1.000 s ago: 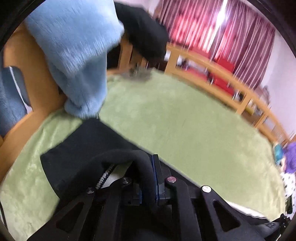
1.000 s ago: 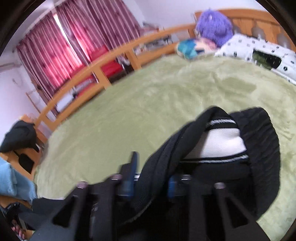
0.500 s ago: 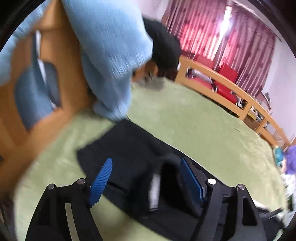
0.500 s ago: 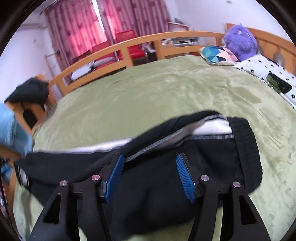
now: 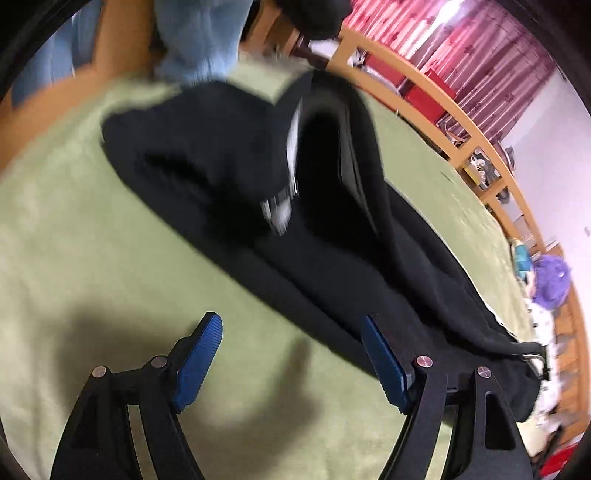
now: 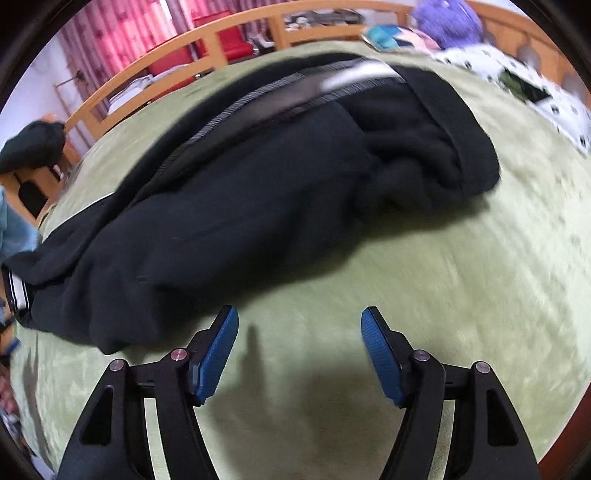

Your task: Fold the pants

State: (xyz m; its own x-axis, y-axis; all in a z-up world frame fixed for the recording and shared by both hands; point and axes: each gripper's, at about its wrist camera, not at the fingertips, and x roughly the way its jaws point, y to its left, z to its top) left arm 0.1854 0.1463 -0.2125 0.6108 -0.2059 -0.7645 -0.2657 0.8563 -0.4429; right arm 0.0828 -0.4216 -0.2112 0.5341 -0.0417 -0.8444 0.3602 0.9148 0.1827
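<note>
Black pants with a white side stripe lie bunched on a green blanket. In the left wrist view one end of the garment sags in a loose hump, blurred by motion. My left gripper is open just short of the near edge of the fabric, nothing between its blue pads. In the right wrist view the pants stretch from lower left to upper right, the ribbed waistband at the right end. My right gripper hangs over bare blanket in front of the pants, its jaws opening and empty.
A wooden bed rail runs along the far side, red chairs and red curtains behind it. A light blue garment hangs over the wooden frame at upper left. A purple plush toy and a spotted pillow lie at the head.
Both grippers let go of the pants, which dropped onto the blanket. Both grippers then opened wide and pulled back toward me and downward, away from the fabric.
</note>
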